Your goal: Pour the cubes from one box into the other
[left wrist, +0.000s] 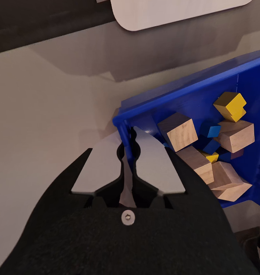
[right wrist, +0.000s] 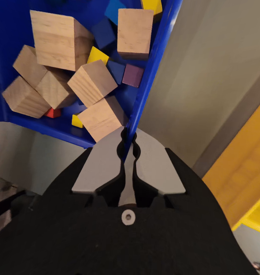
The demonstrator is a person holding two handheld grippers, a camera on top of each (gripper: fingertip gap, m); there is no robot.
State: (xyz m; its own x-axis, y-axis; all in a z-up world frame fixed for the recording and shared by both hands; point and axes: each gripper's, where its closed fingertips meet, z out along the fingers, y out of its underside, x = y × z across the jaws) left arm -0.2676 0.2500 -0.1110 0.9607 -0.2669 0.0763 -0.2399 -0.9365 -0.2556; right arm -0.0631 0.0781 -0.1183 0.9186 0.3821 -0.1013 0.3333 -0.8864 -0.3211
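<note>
The blue box (left wrist: pixel 185 95) is lifted and tilted, held by both grippers at its rim. My left gripper (left wrist: pixel 128 138) is shut on the box's left wall near a corner. My right gripper (right wrist: pixel 129 136) is shut on the blue box's right wall (right wrist: pixel 150 71). Inside lie several wooden cubes (right wrist: pixel 55 38) and small yellow (right wrist: pixel 96 55), blue (right wrist: pixel 104 32), purple (right wrist: pixel 133 75) and red (right wrist: pixel 53 113) cubes, slid toward the low side. The left wrist view shows wooden cubes (left wrist: pixel 181 132) and yellow cubes (left wrist: pixel 231 104) too. A yellow box (right wrist: pixel 257 220) with a wooden-coloured floor (right wrist: pixel 245 156) sits at the lower right of the right wrist view.
The grey table top (left wrist: pixel 52 119) lies under the box. A white flat object (left wrist: pixel 163 11) lies at the far edge of the table in the left wrist view, with a dark band (left wrist: pixel 37 22) behind it.
</note>
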